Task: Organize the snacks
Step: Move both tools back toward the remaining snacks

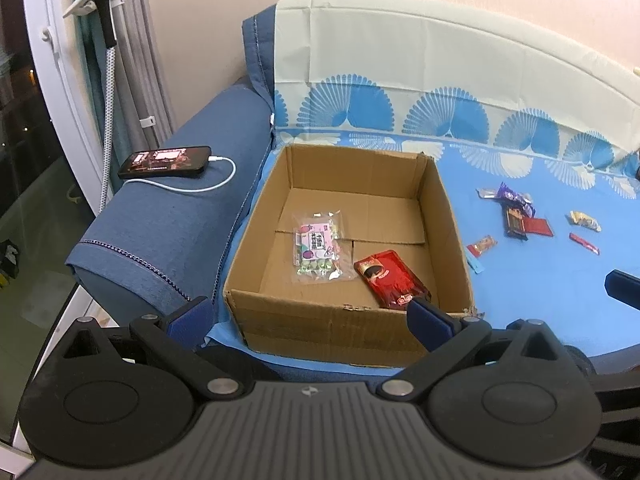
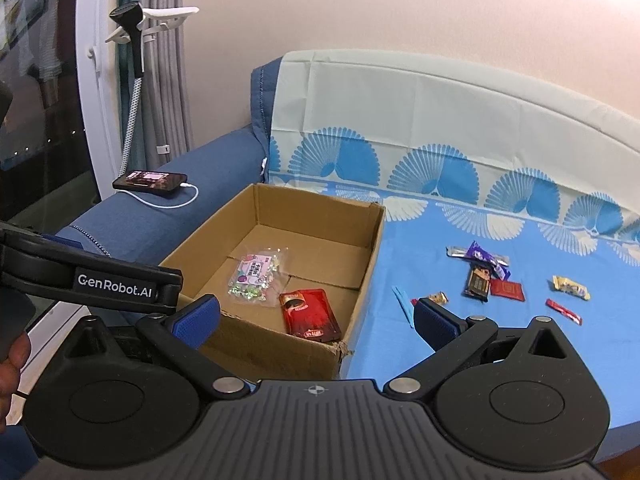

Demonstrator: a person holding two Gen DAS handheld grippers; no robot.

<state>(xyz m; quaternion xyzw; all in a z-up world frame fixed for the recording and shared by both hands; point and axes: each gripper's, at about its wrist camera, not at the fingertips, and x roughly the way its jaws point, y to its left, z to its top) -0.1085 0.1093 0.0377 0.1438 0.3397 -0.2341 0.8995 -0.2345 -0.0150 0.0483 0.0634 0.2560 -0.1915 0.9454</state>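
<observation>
An open cardboard box (image 1: 444, 216) (image 2: 370, 248) sits on the blue sheet. Inside lie a clear candy bag (image 1: 318, 248) (image 2: 256, 274) and a red packet (image 1: 390, 280) (image 2: 310, 314). Several loose snacks lie right of the box: a purple wrapper (image 1: 512, 196) (image 2: 482, 254), a dark bar (image 1: 516, 222) (image 2: 478, 282), a red square packet (image 1: 538, 227) (image 2: 507, 290), a yellow candy (image 1: 585, 221) (image 2: 570, 287) and a red stick (image 1: 584, 243) (image 2: 563, 311). My left gripper (image 1: 310, 316) hangs open over the box's near wall. My right gripper (image 2: 316, 318) is open above the box's near right corner, empty.
A phone (image 1: 166, 161) (image 2: 150, 181) with a white charging cable rests on the blue sofa arm (image 1: 172, 216) left of the box. A small orange candy (image 1: 482, 245) and blue stick (image 2: 404, 304) lie close to the box. The left gripper's body (image 2: 92, 276) crosses the right wrist view's left side.
</observation>
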